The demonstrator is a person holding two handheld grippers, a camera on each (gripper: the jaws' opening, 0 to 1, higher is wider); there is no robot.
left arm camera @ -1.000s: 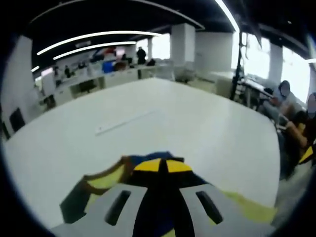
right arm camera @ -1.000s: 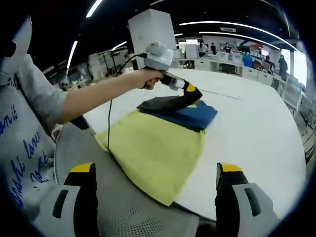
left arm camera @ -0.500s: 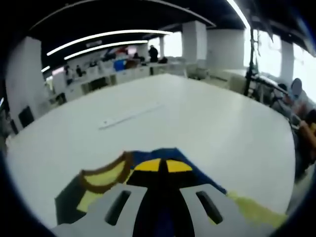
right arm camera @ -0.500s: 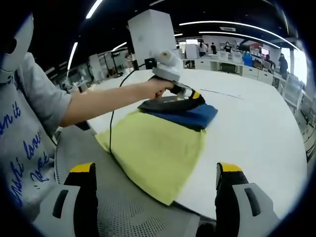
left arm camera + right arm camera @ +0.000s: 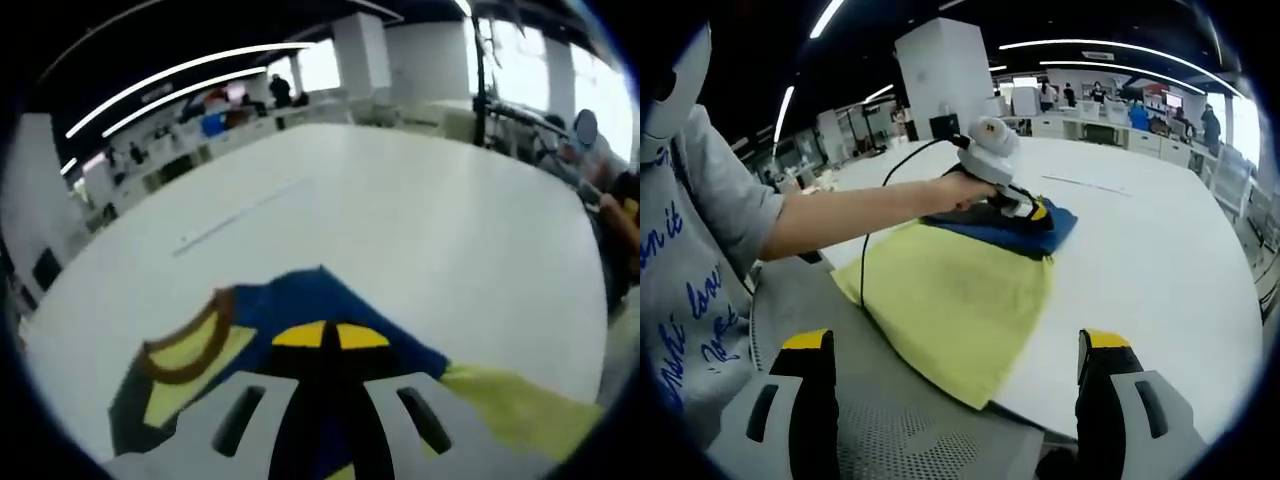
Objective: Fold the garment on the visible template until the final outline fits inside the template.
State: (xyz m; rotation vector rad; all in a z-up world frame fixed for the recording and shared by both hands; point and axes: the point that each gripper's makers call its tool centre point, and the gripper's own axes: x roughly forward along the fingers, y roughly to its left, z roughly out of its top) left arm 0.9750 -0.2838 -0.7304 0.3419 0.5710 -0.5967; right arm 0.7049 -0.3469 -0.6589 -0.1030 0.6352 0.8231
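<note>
our left gripper (image 5: 322,335) pinches the garment (image 5: 960,290) on the white table (image 5: 1160,260); right gripper (image 5: 952,360) hangs wide, apart. if that fabric slips out, we lose the fold.

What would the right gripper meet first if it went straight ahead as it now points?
Probably the yellow garment on the white table; the right gripper hangs open, short of it. Depth is unclear.

I get bright ceiling strips (image 5: 190,85) and window (image 5: 600,70) glare; the left gripper view is motion-blurred, edges bend, and the bench (image 5: 1160,250) is evenly lit.
</note>
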